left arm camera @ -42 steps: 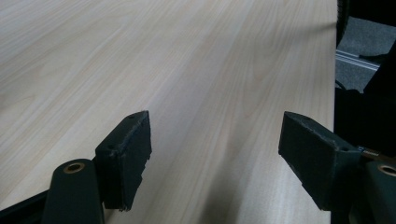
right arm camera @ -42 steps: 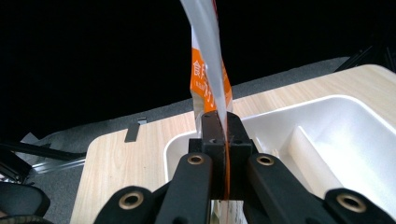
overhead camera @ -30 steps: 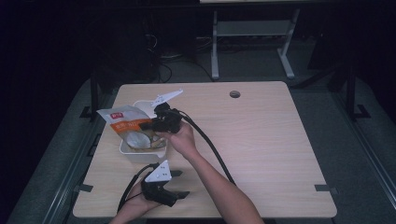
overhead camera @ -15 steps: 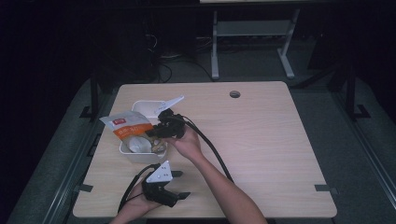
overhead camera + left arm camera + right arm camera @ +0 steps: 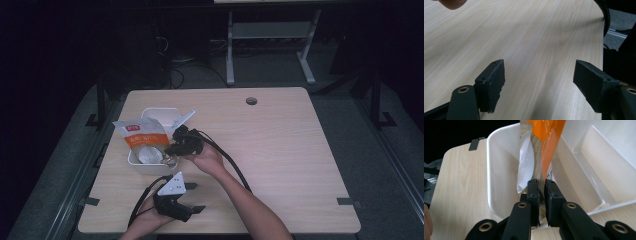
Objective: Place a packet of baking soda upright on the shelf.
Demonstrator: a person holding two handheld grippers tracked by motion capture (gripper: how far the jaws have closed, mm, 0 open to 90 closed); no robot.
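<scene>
An orange and white snack bag [image 5: 142, 139] lies tilted in a white plastic bin [image 5: 159, 113] at the table's left. My right gripper [image 5: 172, 150] is shut on the bag's lower edge; in the right gripper view the bag [image 5: 541, 152] rises from between the closed jaws of that gripper [image 5: 542, 185], over the bin [image 5: 499, 177]. My left gripper [image 5: 190, 200] rests low near the table's front edge, open, with bare wood between its jaws in the left gripper view [image 5: 539, 75].
The light wooden table [image 5: 280, 150] has a round cable hole [image 5: 251, 101] at the back. A black cable [image 5: 230, 160] trails from the right gripper along the forearm. Dark floor and a metal stand lie beyond the table.
My right gripper has moved down and toward the front with the bag, lowering it further into the bin. The left gripper has stayed in place.
</scene>
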